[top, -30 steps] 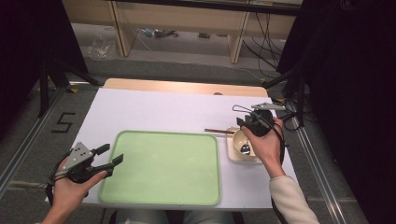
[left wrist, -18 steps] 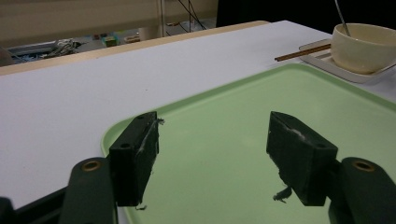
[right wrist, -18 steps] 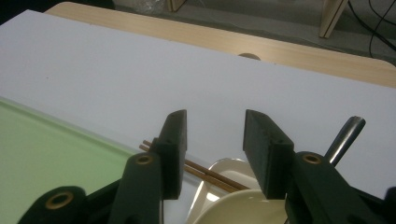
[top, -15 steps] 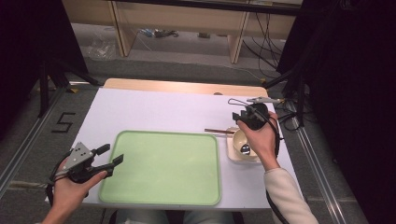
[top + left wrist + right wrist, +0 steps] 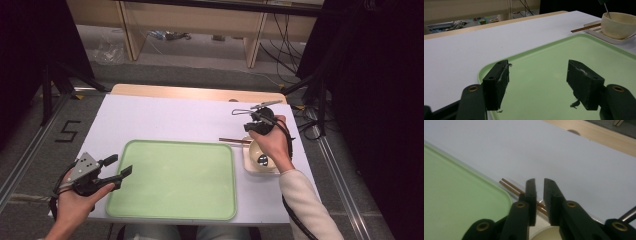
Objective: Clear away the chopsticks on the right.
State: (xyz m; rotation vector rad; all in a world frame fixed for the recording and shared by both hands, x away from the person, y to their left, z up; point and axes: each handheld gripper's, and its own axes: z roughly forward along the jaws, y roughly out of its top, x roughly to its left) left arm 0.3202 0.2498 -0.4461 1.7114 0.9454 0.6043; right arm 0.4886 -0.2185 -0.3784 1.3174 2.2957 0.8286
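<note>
A pale green tray (image 5: 175,175) lies at the table's front middle. My left gripper (image 5: 122,164) hovers at its left edge, open, with nothing between the jaws; in the left gripper view (image 5: 539,80) the jaws frame the bare tray (image 5: 544,57). At the right, a cream bowl (image 5: 260,159) with a spoon in it stands on a small plate, and brown chopsticks (image 5: 232,140) rest on the plate's far edge. My right gripper (image 5: 251,129) hangs above the chopsticks (image 5: 510,185). Its jaws (image 5: 539,181) are shut to a slim gap and hold nothing.
The white table top (image 5: 170,117) stretches bare beyond the tray, ending in a wooden strip at the far edge. Cables trail off the table's right side. The bowl (image 5: 617,26) and chopsticks (image 5: 584,27) also sit past the tray's far corner.
My right gripper has drifted a little left and farther from the person, off the bowl toward the chopsticks. The left gripper has stayed put.
</note>
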